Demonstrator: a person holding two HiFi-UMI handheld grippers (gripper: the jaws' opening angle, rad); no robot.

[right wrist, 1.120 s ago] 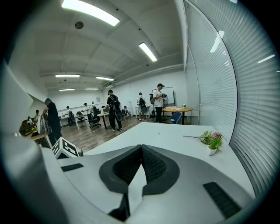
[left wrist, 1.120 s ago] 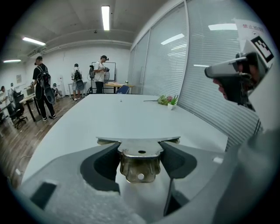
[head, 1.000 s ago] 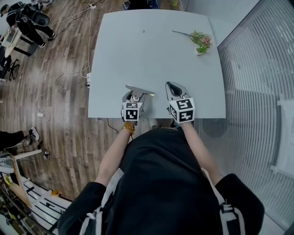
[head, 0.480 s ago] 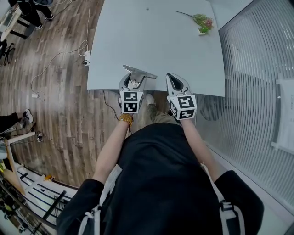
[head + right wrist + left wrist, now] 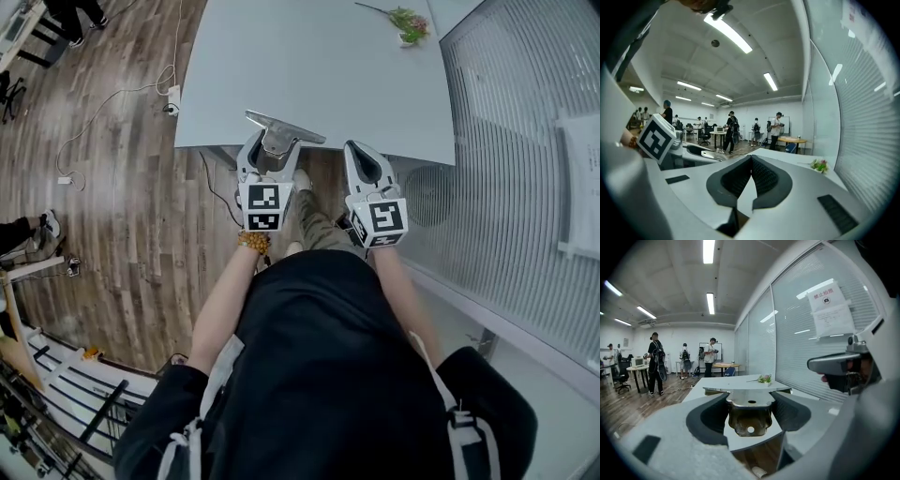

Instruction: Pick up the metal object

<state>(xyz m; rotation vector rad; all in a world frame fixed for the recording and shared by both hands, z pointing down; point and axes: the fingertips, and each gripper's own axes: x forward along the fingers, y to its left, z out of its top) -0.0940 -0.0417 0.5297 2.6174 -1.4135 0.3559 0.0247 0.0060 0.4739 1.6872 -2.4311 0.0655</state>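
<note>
The white table (image 5: 309,66) is cut off by the head view's top edge, and the wooden floor (image 5: 122,187) is partly hidden by the person's torso (image 5: 328,375); slatted glass (image 5: 525,141) is seen alongside. The metal object (image 5: 750,418) (its sides covered by pads) is clamped in the left gripper (image 5: 272,155) at the table's near edge. The right gripper (image 5: 751,164) is pressed closed, empty.

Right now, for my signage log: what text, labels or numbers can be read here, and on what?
On the glass wall, upper paper notice: red heading, too blurred to read.
Below it, lower sheet: print too small to read.
Nothing else carries text.
</note>
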